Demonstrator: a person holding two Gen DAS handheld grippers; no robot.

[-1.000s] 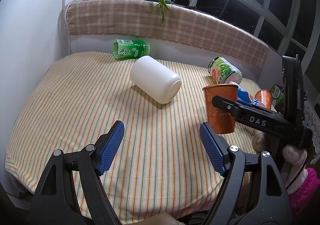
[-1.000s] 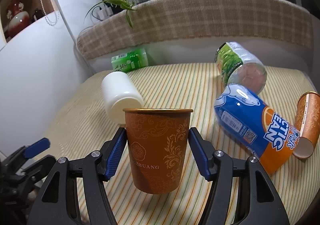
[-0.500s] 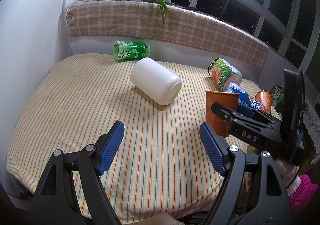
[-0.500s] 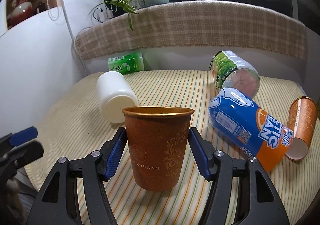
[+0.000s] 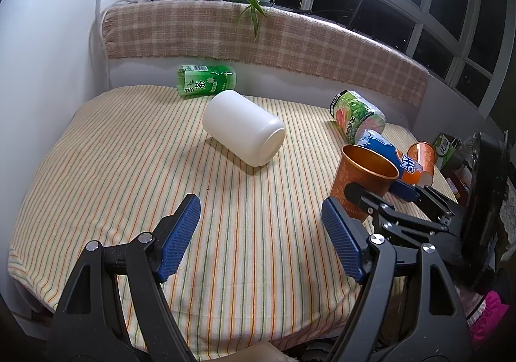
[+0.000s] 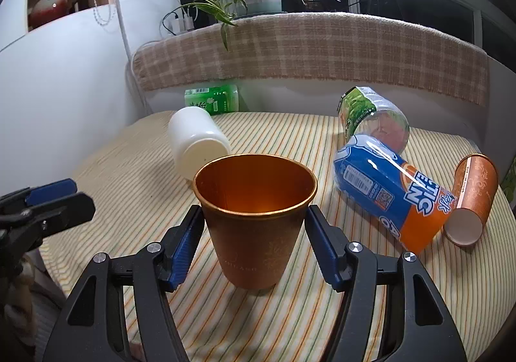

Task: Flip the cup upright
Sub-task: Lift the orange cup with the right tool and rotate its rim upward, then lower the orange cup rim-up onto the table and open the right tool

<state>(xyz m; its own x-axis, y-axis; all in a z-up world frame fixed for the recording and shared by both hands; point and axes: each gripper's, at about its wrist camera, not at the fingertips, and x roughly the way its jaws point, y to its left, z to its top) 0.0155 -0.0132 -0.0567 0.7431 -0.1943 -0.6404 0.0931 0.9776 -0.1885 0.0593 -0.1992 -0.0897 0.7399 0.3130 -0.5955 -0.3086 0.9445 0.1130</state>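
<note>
- Two grippers face a round table (image 5: pixel 96 168) covered in a striped cloth, with several containers lying on their sides.
- Right gripper (image 6: pixel 254 233): its blue pads sit on either side of the orange cup (image 6: pixel 254 217), close to the wall, but a thin gap seems to show on each side, so whether it grips is unclear.
- Left gripper (image 5: pixel 261 233): jaws spread wide, holding nothing, with the cup off to its right; the right gripper is much nearer.
- Orange cup: it stands upright on the cloth, mouth up, long axis vertical, directly between the right fingers. Its inside looks empty. The flip looks done; backing straight away without nudging the cup is probably what remains.
- White jar (image 5: pixel 245 131), blue and orange bottle (image 6: pixel 390 194), two green bottles (image 5: pixel 206 81) (image 6: pixel 374 117): all lie on their sides.
- Second orange cup (image 6: pixel 471 197): it lies tipped over near the right edge, open mouth toward the camera, empty.
</note>
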